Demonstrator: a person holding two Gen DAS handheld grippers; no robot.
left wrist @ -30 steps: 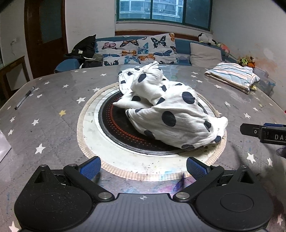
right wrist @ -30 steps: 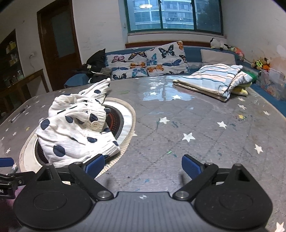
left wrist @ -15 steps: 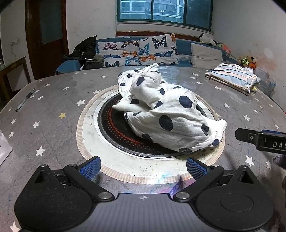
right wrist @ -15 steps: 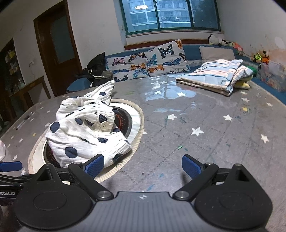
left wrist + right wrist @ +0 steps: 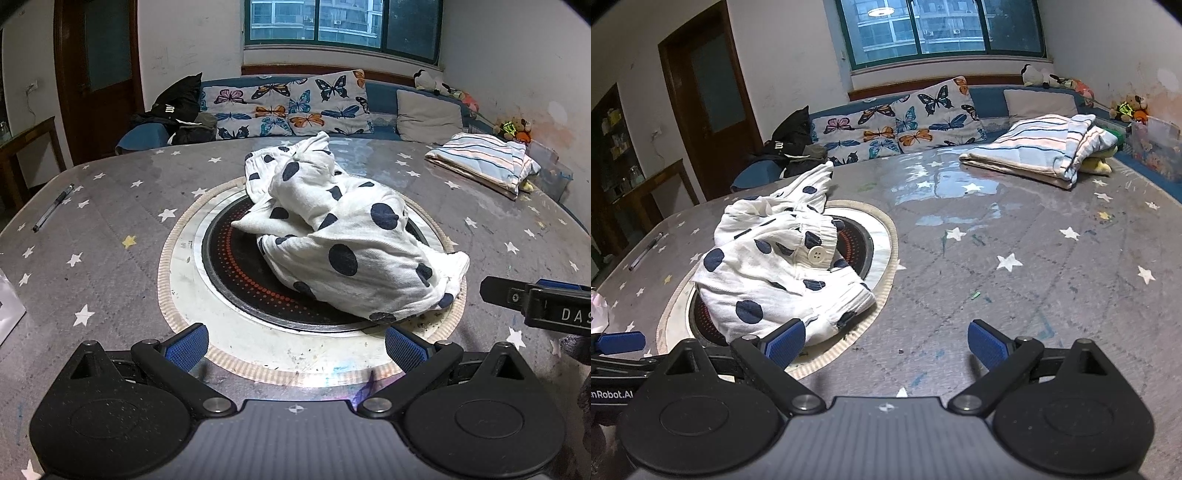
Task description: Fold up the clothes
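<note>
The left hand-held gripper point(image 5: 295, 345) hovers low over the near rim of the round inset hotplate point(image 5: 236, 266), its blue-padded fingers point(image 5: 186, 343) spread wide and holding nothing. The right hand-held gripper point(image 5: 886, 341) hangs just to its right over the tabletop point(image 5: 1015, 295), fingers equally wide apart and empty; its left pad sits just in front of the garment's nearest hem. The task's garment, a white piece with navy polka dots point(image 5: 347, 236) (one large white button shows in the right wrist view), lies crumpled in a heap across the hotplate, spilling over its right rim. Farther back on the right rests a folded striped cloth point(image 5: 1038, 151). A pen point(image 5: 53, 206) lies near the tabletop's left edge.
</note>
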